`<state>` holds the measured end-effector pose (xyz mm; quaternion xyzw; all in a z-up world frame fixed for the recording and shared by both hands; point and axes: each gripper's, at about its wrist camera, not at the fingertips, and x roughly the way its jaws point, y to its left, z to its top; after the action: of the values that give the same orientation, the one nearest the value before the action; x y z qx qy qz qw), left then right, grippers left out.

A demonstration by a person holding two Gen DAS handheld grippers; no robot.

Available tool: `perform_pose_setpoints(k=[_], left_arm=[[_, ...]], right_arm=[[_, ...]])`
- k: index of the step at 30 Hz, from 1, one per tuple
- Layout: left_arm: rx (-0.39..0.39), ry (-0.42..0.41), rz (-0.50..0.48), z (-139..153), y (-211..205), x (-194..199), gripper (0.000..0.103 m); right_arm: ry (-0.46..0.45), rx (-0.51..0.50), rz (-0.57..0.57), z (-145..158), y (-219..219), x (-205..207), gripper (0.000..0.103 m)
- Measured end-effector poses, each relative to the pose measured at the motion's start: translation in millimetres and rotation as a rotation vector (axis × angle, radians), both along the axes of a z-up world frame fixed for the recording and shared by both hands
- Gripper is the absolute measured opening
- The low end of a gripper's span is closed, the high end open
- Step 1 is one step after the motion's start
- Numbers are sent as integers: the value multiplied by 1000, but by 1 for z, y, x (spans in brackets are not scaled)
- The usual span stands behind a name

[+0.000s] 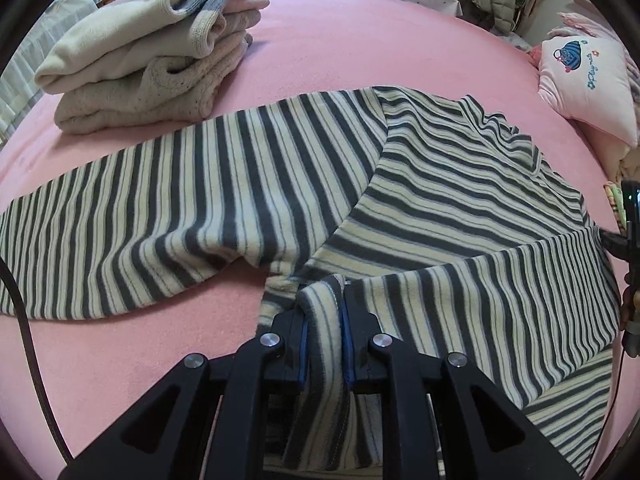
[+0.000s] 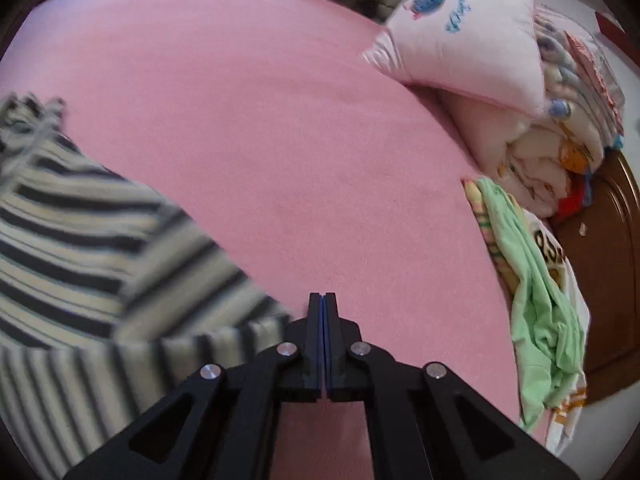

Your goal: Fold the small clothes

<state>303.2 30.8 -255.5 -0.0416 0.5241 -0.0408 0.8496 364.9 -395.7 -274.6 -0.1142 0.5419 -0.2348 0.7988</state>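
We see the striped top (image 1: 280,184) spread across the pink bed sheet (image 1: 360,48), one sleeve reaching left and the other already folded over the body at lower right. The left gripper (image 1: 323,320) is clamped on a bunched fold of its hem or cuff edge, blue pads pressing the cloth from both sides. The right gripper (image 2: 323,320) has its jaws together on nothing, poised over bare sheet just beside the garment's edge. To fold well, we judge that the pinched edge should be carried level and laid squarely, stripes aligned, with the free tool smoothing the crease. The knit looks soft, brushed and limp, so it will sag and drag. Beyond it sit a stack of folded cream garments (image 1: 148,60), an embroidered pink pillow (image 1: 584,80) and a crumpled green shirt (image 2: 536,304).
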Motion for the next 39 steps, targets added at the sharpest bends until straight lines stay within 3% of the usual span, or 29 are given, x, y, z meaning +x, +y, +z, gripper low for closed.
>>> perform_pose_setpoints(k=[6,11,16,22,27,34,39], left_arm=[[0,-19,-13,18,2,-6,21],[-8,-67,16,43,12,-17,25],[-58,-97,82,66,31,-31,25],[-95,-121,151,79,50,-49,25],[-94,-104,111,73,40,-61,25],[-77,-63,21,41,4,-58,25],[-26,16,49,6,1,-47,25]], right_arm=[[-103,225,-26,42,-18,-34,2],[-178,353,32,84,-1,-79,2],[-184,472,76,98,33,-114,2],[-172,579,111,89,75,-135,2],[-141,596,111,69,99,-138,2],[-127,598,54,48,92,-140,2],[-117,559,-19,34,66,-143,2]])
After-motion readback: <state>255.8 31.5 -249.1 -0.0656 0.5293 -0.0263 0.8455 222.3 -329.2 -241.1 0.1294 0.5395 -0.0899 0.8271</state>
